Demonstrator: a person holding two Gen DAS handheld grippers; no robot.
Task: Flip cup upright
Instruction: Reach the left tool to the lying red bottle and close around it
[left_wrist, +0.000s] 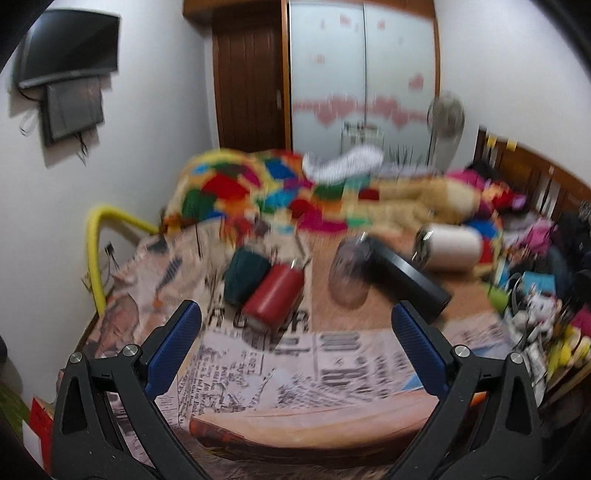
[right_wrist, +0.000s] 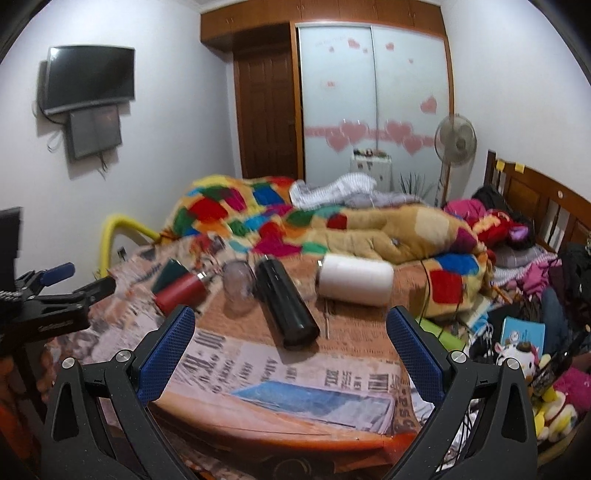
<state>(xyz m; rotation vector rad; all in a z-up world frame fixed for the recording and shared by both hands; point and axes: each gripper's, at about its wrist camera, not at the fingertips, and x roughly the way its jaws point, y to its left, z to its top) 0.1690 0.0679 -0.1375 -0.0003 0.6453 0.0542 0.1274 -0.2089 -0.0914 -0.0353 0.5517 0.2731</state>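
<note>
While cups (right_wrist: 286, 301) lie toppled, grippers (right_wrist: 290, 325) apparently agape

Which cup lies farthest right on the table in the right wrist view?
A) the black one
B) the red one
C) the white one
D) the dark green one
C: the white cup lies on its side to the right of the black cup, with the red cup far over on the left.

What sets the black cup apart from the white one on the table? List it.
The black cup is dark, glossy and slim; the white cup is pale, matte and stouter. The black cup's length runs toward the camera, while the white cup lies crosswise. The black cup lies nearer the grippers. Both lie on their sides, untouched.
</note>
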